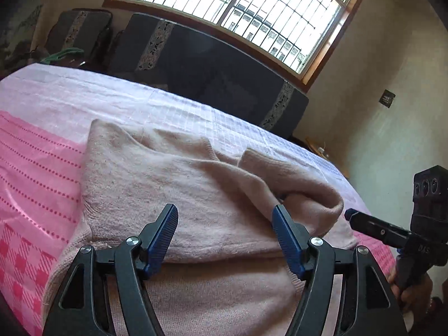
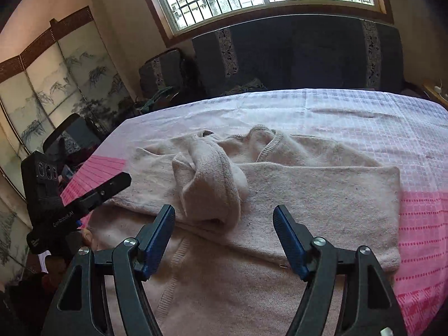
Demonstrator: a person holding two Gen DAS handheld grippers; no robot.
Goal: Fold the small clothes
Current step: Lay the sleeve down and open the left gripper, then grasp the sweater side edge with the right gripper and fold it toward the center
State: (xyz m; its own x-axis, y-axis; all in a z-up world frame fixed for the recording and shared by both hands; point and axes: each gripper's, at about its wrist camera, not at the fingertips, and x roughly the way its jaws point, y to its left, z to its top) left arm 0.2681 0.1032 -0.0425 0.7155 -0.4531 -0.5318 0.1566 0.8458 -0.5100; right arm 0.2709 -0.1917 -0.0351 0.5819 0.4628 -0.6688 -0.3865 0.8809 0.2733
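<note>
- Far left of the right wrist view: folding screen point(image 2: 56, 84) with painted branches, then the left gripper point(image 2: 123, 180) reaching in from the left edge toward the garment; jaws not readable from this angle.
- Left of the left wrist view: pink patterned bedspread point(image 1: 33, 173) on the bed, bare beside the garment's near-left edge.
- Centre of both views: pale pink sweater point(image 2: 322, 196) spread flat on the bed, partly folded, long axis running left to right across the frame, directly ahead of and under both pairs of jaws.
- Centre of the right wrist view: rolled sleeve point(image 2: 212, 179) lying bunched on top of the sweater, pointing toward the camera, its near end just ahead of the gap between the jaws and closer to the left finger.
- Lower centre of the left wrist view: left gripper point(image 1: 225, 224) with jaws spread wide, holding nothing, hovering over the sweater's folded edge; touching or just above, cannot tell.
- Lower centre of the right wrist view: right gripper point(image 2: 224, 224), jaws equally wide, empty, nearer the sleeve; likely the one to take it.
- Right edge of the left wrist view: right gripper again, beside the sleeve's rounded end.
</note>
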